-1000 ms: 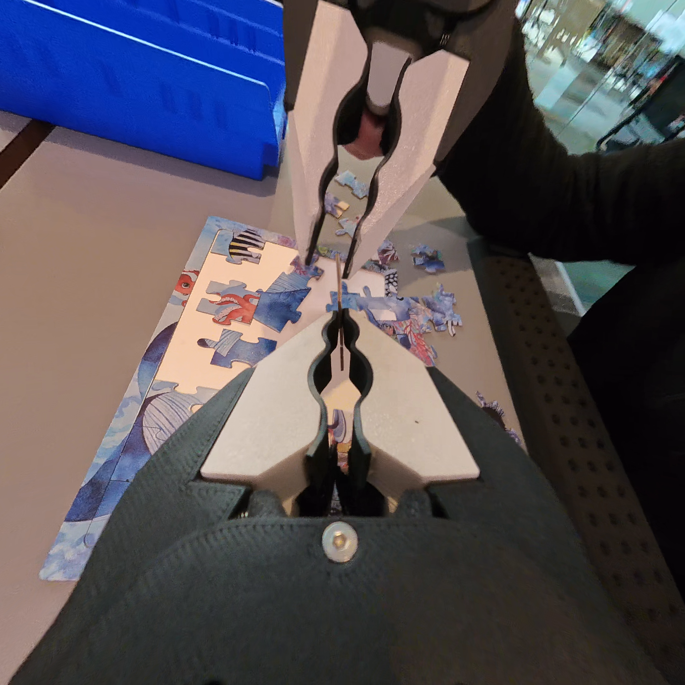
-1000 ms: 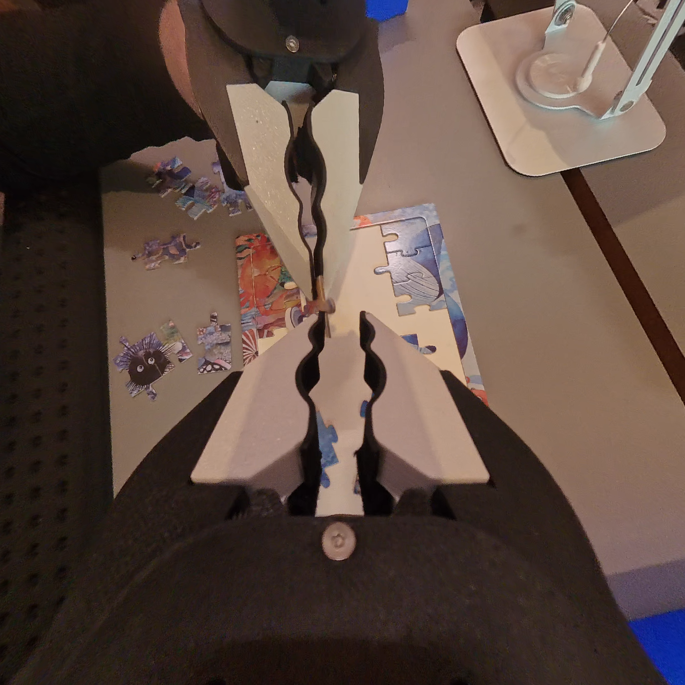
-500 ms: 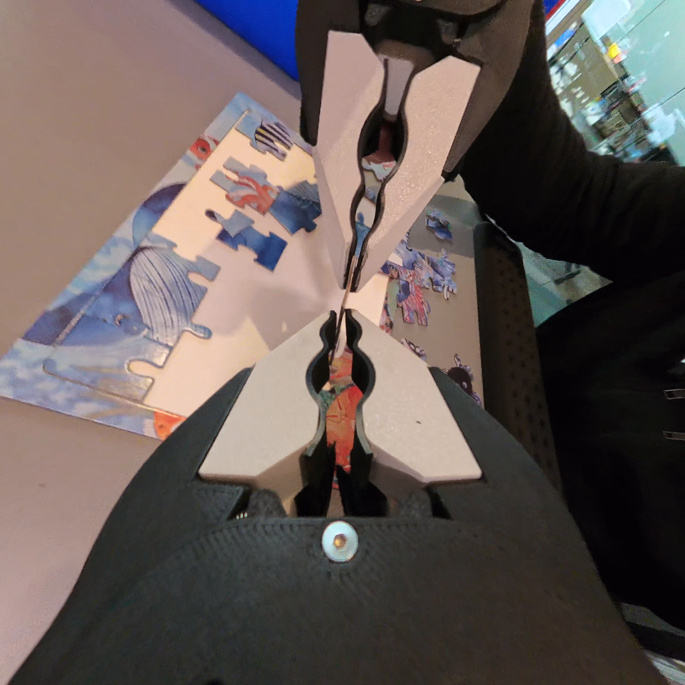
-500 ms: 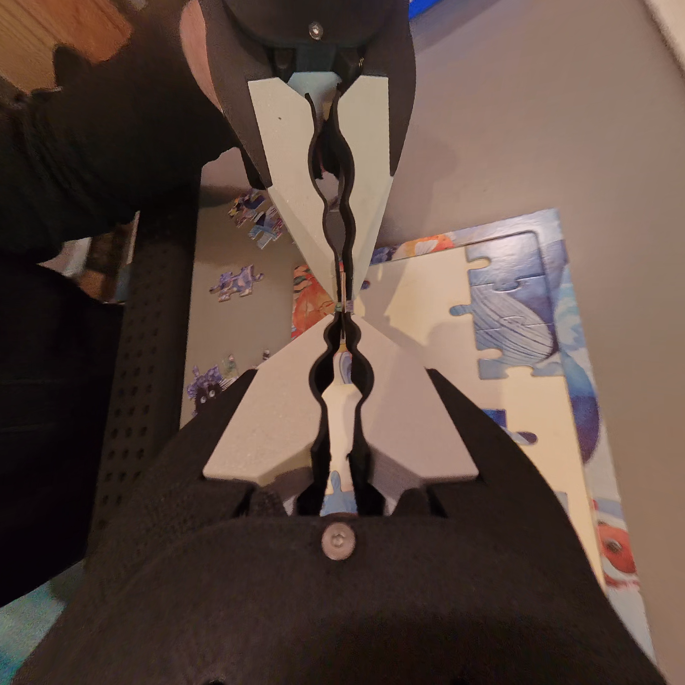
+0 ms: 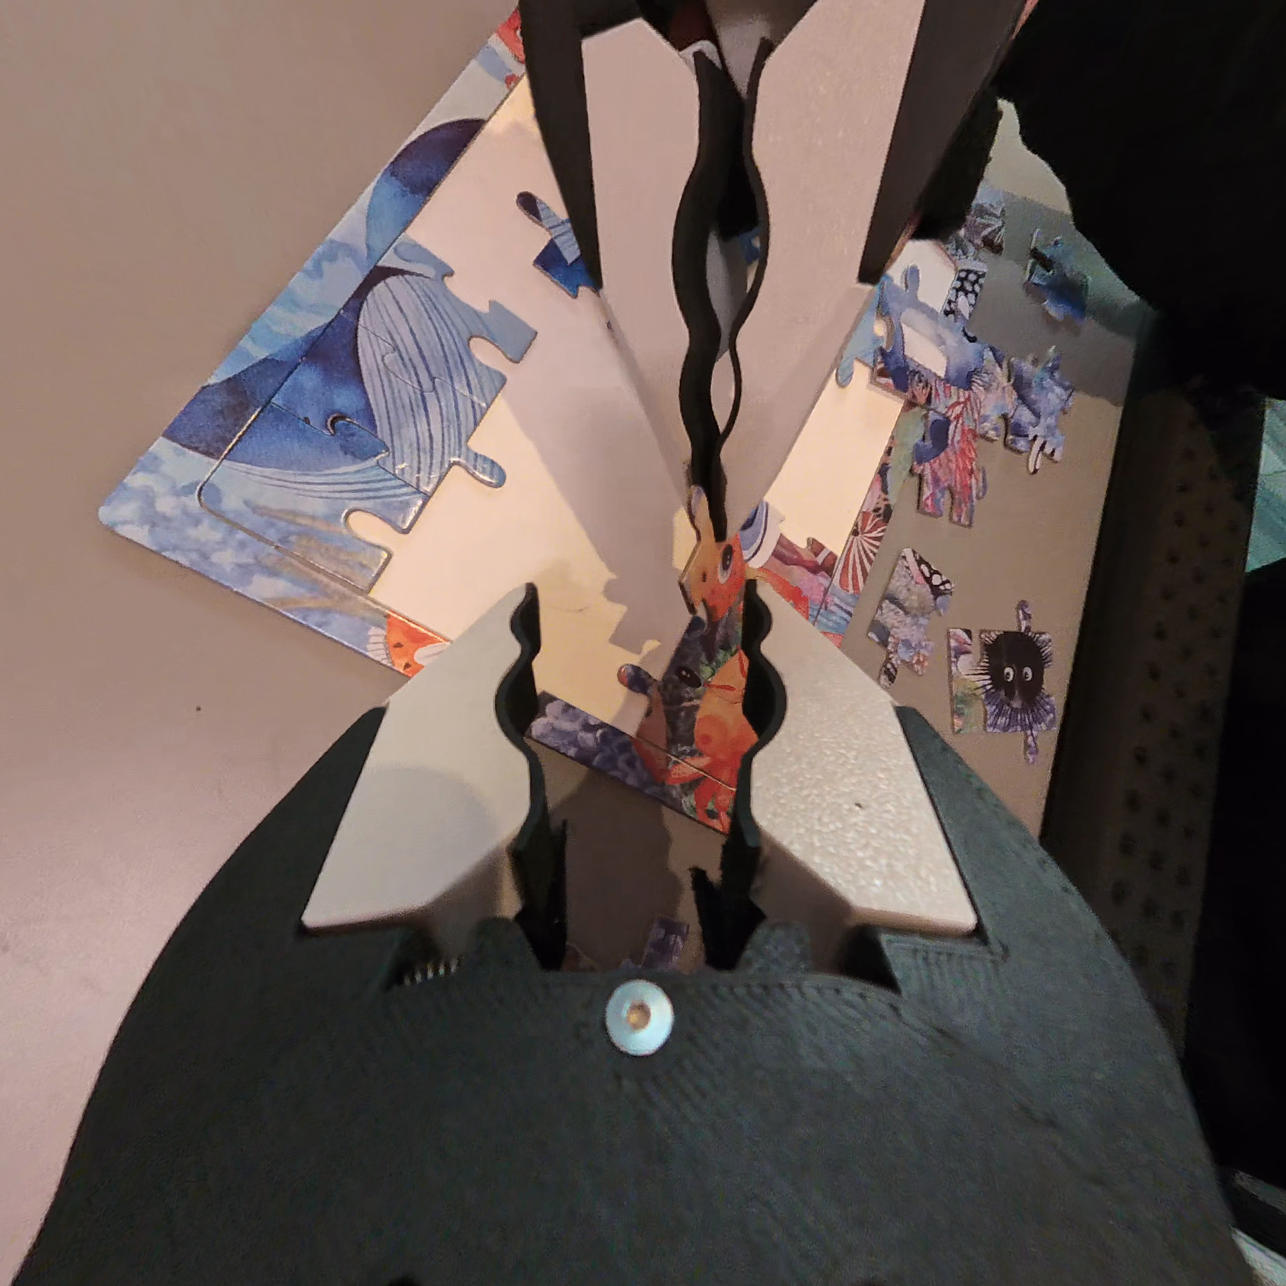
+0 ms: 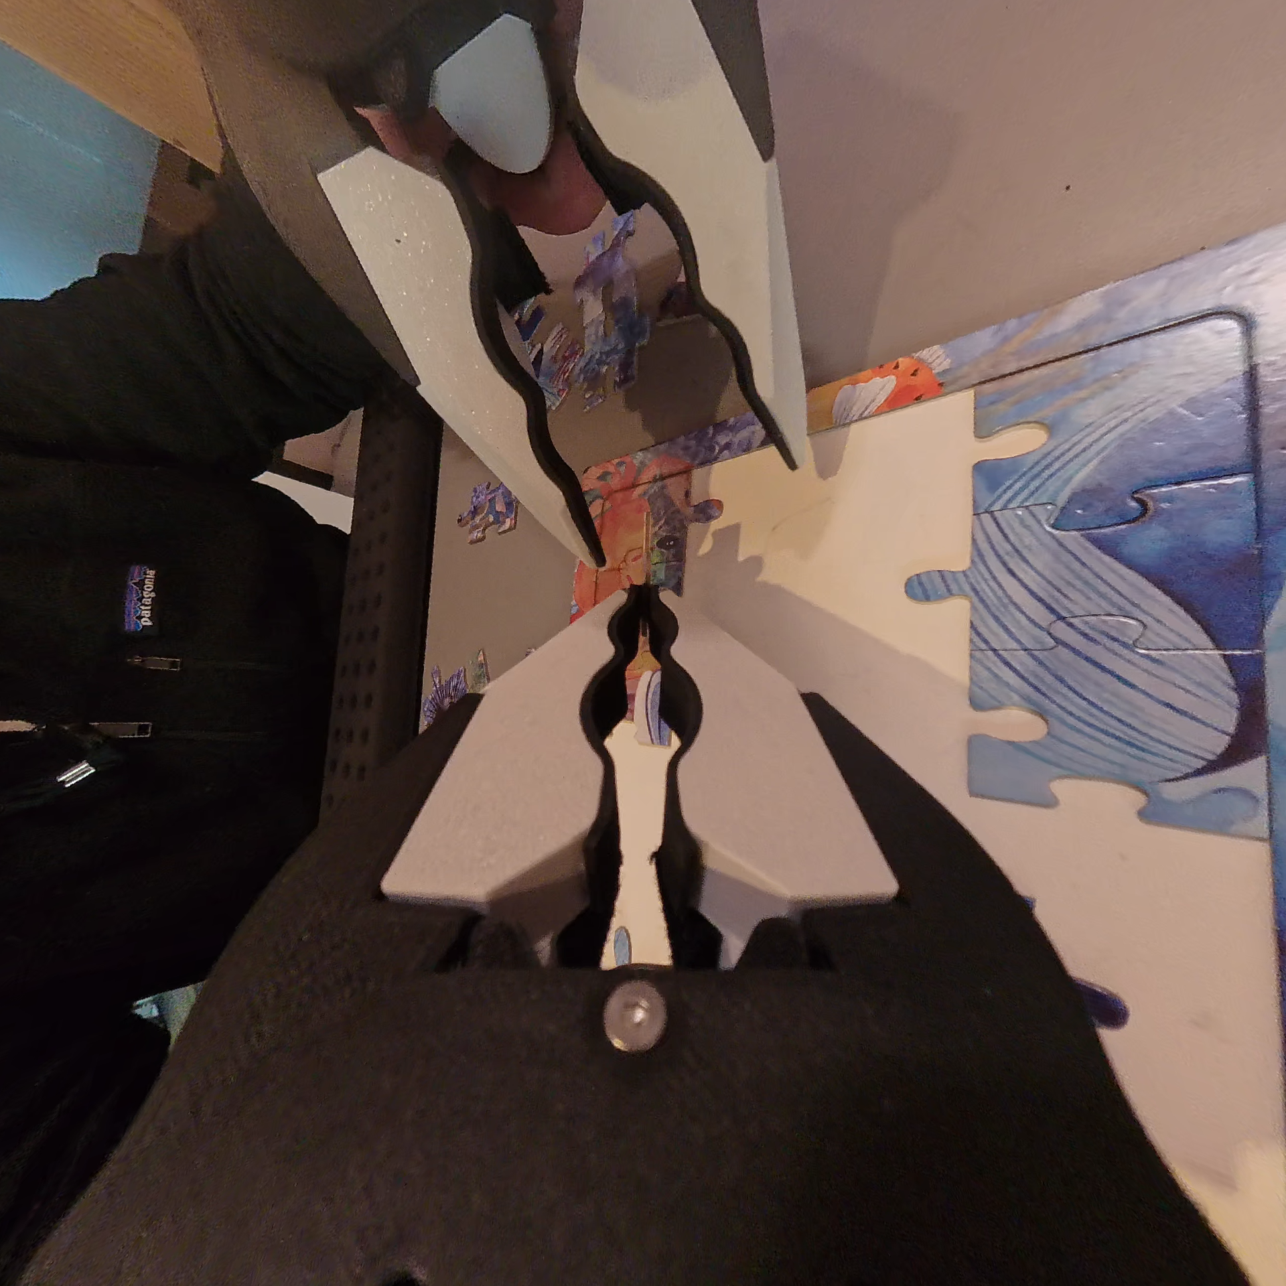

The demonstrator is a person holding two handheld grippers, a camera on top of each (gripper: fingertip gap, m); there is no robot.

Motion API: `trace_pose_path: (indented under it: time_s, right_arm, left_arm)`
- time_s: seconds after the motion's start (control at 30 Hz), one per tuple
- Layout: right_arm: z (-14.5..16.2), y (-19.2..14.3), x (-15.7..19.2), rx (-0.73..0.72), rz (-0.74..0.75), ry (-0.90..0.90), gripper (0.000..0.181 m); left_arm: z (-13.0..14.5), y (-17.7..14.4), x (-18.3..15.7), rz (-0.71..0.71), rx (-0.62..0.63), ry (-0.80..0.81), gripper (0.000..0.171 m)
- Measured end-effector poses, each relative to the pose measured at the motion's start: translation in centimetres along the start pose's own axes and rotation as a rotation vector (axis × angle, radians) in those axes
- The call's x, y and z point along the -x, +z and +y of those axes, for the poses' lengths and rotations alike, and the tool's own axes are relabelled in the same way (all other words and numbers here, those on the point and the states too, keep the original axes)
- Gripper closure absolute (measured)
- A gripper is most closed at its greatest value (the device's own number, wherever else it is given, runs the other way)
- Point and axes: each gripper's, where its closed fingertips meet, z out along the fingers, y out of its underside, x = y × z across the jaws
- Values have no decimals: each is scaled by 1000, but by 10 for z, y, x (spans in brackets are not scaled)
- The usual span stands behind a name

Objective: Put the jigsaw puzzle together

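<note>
The left gripper (image 5: 637, 605), now gaping wide, is leaving the orange piece (image 5: 717, 557) pinched by the right gripper (image 6: 644, 591) over the puzzle tray (image 5: 229, 550), handover done.

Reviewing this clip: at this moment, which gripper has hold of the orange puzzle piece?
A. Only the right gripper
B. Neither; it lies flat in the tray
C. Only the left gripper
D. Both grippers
A: the right gripper is closed on the orange puzzle piece, gripping its edge, while the left gripper is open with a wide gap between its fingers.
</note>
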Motion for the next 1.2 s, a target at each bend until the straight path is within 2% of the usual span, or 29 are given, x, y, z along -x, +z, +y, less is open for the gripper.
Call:
trace_pose_path:
  time_s: [0.1, 0.4, 0.67, 1.03, 1.2]
  right_arm:
    - [2, 0, -3, 7, 0, 11, 181]
    - [7, -7, -13, 5, -17, 43, 181]
    - [12, 0, -26, 39, 51, 47, 178]
    - [14, 15, -32, 149, 218, -43, 175]
    - [13, 17, -32, 177, 278, -86, 175]
  left_arm:
    - [5, 7, 4, -21, 36, 12, 116]
    - [6, 18, 0, -5, 61, 38, 139]
    - [13, 22, -9, 36, 112, 65, 166]
    - [35, 18, -16, 39, 245, 99, 160]
    - [43, 9, -15, -18, 301, 128, 152]
